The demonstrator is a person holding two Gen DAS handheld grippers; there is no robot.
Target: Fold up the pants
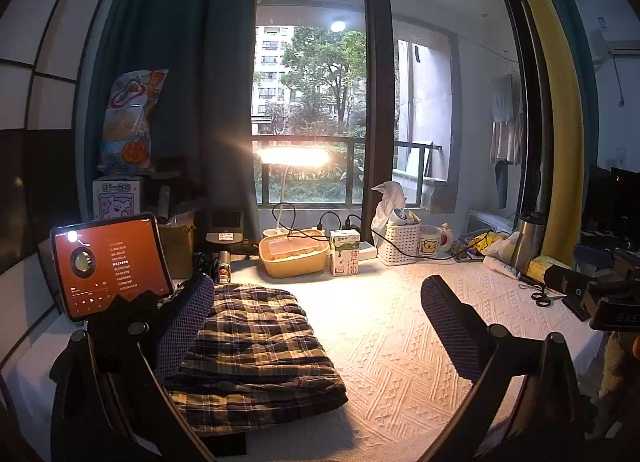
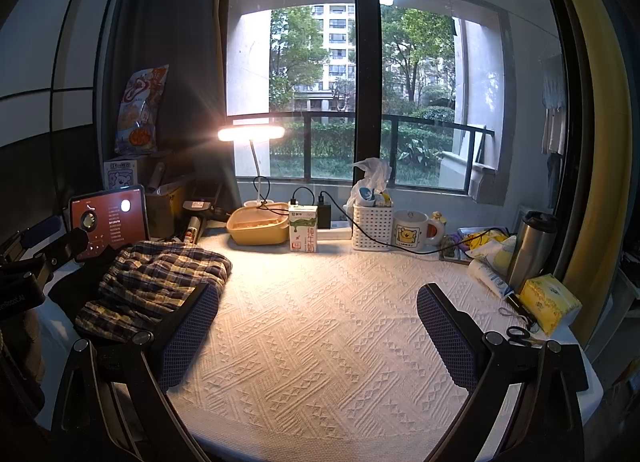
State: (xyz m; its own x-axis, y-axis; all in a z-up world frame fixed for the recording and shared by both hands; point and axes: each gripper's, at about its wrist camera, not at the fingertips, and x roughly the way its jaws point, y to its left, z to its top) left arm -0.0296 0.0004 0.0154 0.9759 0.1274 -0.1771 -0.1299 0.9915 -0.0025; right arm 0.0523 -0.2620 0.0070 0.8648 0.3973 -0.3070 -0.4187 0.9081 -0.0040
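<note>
The plaid pants lie folded in a compact stack on the white textured table cover, at the left of the table; they also show in the right wrist view. A dark garment lies under and beside them at the left. My left gripper is open and empty, its left finger over the pants' left edge. My right gripper is open and empty over the bare cover, to the right of the pants. The right gripper's body shows at the right edge of the left wrist view.
A tablet stands at the left. Along the back stand a lit desk lamp, yellow tub, milk carton, white basket and mug. A steel flask, tissue pack and scissors are at right.
</note>
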